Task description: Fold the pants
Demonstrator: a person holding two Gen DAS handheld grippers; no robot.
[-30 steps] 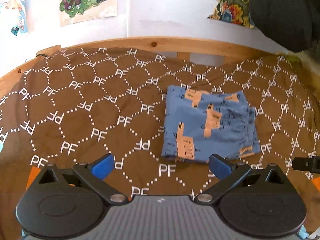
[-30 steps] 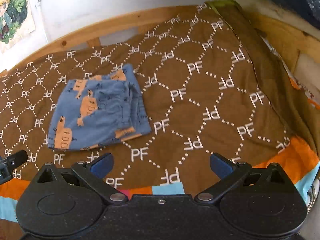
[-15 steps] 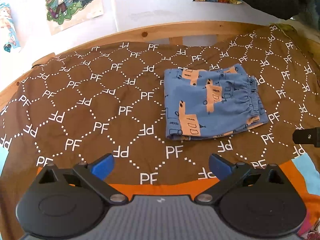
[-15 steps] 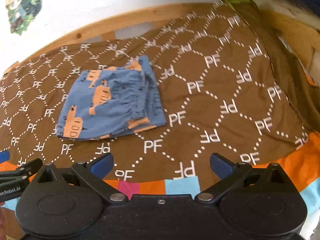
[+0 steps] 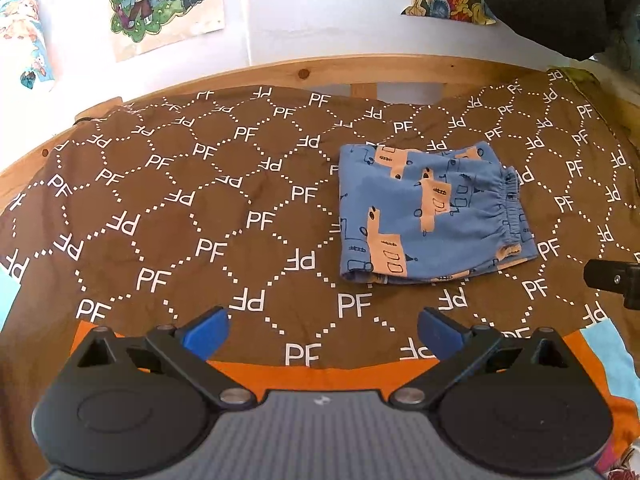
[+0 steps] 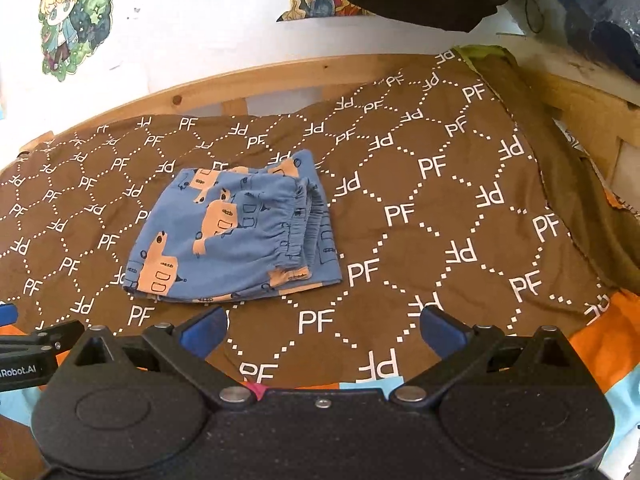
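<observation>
Both the left gripper [image 5: 322, 330] and right gripper [image 6: 324, 330] hang spread and empty just short of the folded pants [image 5: 432, 216] on the brown bedspread [image 5: 180, 208], soft, light cloth best pinched at its gathered waistband [image 6: 298, 228]

brown PF blanket [image 5: 192, 208], wooden frame [image 5: 360, 70], posters [image 5: 160, 0]

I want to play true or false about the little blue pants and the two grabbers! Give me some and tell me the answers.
1. The blue pants lie folded on the brown blanket. True.
2. The left gripper is squeezing the pants. False: it is open and holds nothing.
3. The right gripper is open. True.
4. The pants have green frogs on them. False: the shapes are orange.
5. The pants hang off the wooden frame. False: they rest flat on the blanket.
</observation>
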